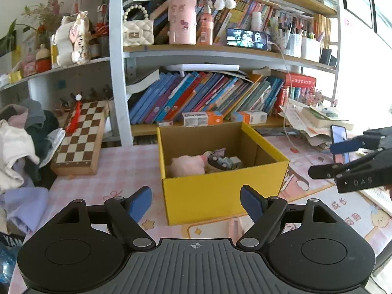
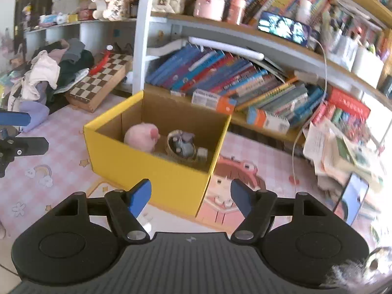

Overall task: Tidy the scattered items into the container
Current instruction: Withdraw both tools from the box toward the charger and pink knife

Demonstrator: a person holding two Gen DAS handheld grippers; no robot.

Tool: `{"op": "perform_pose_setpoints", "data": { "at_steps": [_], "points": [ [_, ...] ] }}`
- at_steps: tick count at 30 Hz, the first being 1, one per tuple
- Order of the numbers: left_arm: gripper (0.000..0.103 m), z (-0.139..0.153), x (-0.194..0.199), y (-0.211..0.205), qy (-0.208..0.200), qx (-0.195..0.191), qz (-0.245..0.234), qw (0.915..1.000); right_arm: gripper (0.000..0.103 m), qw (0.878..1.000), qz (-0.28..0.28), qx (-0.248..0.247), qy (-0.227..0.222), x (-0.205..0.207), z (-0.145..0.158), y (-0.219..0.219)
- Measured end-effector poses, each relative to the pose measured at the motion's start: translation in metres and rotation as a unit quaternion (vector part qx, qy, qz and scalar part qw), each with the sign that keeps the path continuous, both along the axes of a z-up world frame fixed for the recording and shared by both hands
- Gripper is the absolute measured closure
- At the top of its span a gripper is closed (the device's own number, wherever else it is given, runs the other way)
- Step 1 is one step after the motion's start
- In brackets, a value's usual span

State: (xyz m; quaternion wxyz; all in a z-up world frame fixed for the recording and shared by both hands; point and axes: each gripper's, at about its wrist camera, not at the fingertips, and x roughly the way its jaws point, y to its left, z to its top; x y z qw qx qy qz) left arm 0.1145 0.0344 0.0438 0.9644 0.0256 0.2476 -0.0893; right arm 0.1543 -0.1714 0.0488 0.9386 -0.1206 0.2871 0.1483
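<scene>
Toward the back edge of the bench, below the bookshelf: yellow box [image 1: 220,196] holding a pink plush toy [image 1: 187,165] and a small basket [image 2: 182,147] of bits. Both left tongs [image 1: 196,203] and right tongs [image 2: 189,197] spread wide, empty. Probably light, soft plush, best pinched across its middle; basket likely stiffer, best taken by the rim.

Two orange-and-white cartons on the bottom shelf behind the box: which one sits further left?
The longer carton, lying just above the yellow box's back-left rim. The other carton sits to its right, past the box's back-right corner, nearer the paper stack.
</scene>
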Motion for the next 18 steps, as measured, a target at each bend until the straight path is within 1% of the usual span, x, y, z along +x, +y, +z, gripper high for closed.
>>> {"op": "perform_pose_setpoints", "data": {
  "at_steps": [2, 5, 13, 18],
  "points": [
    [0.016, -0.004, -0.005, 0.0, -0.001, 0.001, 0.004, 1.0, 0.032, 1.0, -0.009, 0.006, 0.003, -0.008, -0.007, 0.002],
    [0.015, -0.01, -0.012, 0.0, 0.002, 0.002, 0.009, 0.9999, 0.031, 1.0, -0.019, 0.013, 0.011, -0.018, -0.015, 0.005],
    [0.014, -0.028, -0.018, -0.007, 0.029, 0.01, 0.013, 0.9994, 0.03, 0.998, -0.036, 0.041, 0.039, -0.034, -0.032, 0.02],
    [0.012, -0.038, -0.024, -0.012, 0.036, 0.011, 0.015, 0.9992, 0.03, 0.997, -0.041, 0.042, 0.052, -0.044, -0.043, 0.029]
  ]
}}
